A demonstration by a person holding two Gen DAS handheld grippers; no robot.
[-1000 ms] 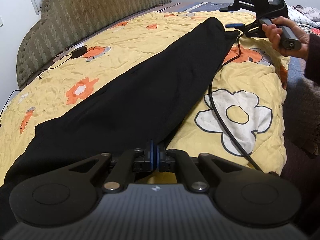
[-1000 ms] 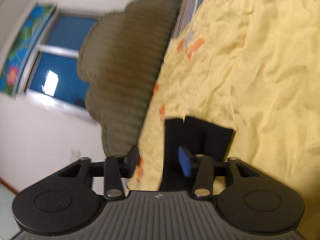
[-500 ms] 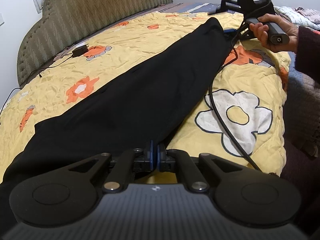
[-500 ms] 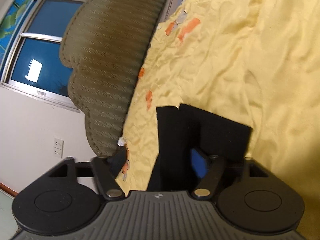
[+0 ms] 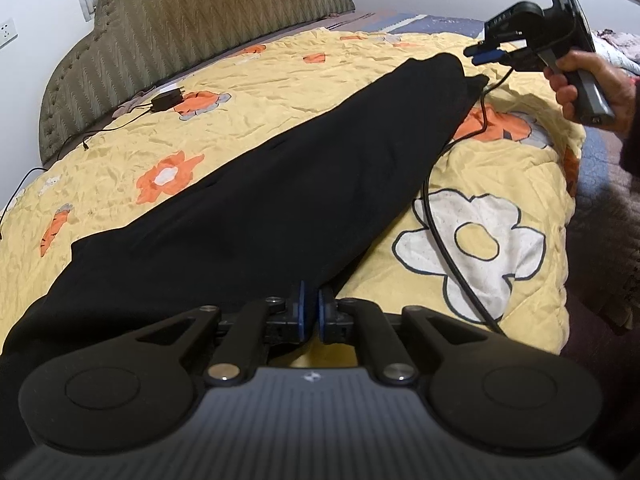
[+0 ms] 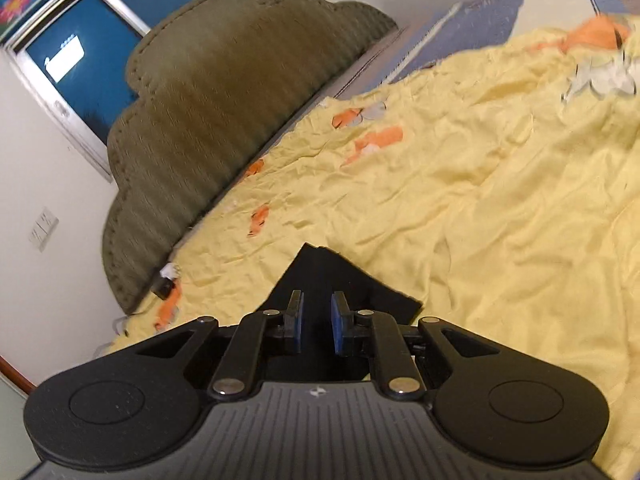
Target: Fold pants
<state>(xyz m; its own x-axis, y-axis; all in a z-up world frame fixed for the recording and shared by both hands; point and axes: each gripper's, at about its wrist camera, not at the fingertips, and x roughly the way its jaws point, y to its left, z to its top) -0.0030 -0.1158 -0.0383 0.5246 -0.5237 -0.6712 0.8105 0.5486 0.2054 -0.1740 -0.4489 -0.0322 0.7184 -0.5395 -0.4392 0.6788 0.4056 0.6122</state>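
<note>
Black pants (image 5: pixel 256 200) are lying lengthwise across a yellow flowered bedspread (image 5: pixel 480 240), already doubled leg over leg. The left gripper (image 5: pixel 310 312) is pinching the near waist end, its fingers almost together. At the far end, the right gripper (image 6: pixel 316 322) has just been closing; its blue pads (image 6: pixel 340 320) are now narrow, with a lifted cuff corner between them, though whether they are pressing it is unclear. With both ends taken, the cuffs are likely heading toward the waist.

Both wrist views look closely down across the bed (image 5: pixel 280 92) — sharing the headboard (image 6: pixel 224 92).
</note>
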